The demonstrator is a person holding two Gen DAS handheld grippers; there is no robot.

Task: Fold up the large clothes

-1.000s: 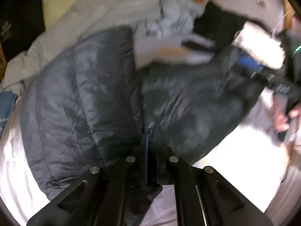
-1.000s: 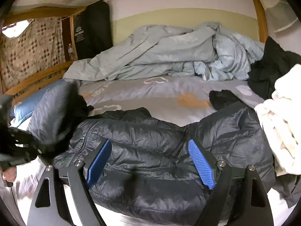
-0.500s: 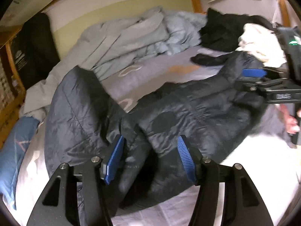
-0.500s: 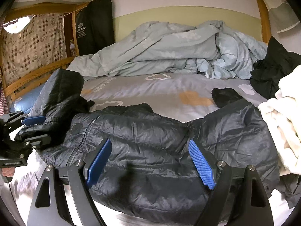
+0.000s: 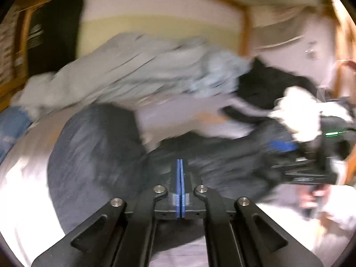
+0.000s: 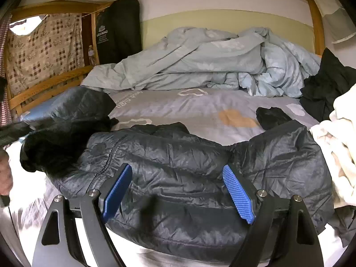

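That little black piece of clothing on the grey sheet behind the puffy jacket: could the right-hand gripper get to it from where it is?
Probably yes. The right gripper is open and holds nothing, and only the low dark puffer jacket lies between it and the small black garment, so it could reach over.

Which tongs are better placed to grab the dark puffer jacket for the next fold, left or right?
Right. The right tongs are open directly over the jacket body, ready to close on it. The left tongs are shut with nothing visibly held, in a blurred view.
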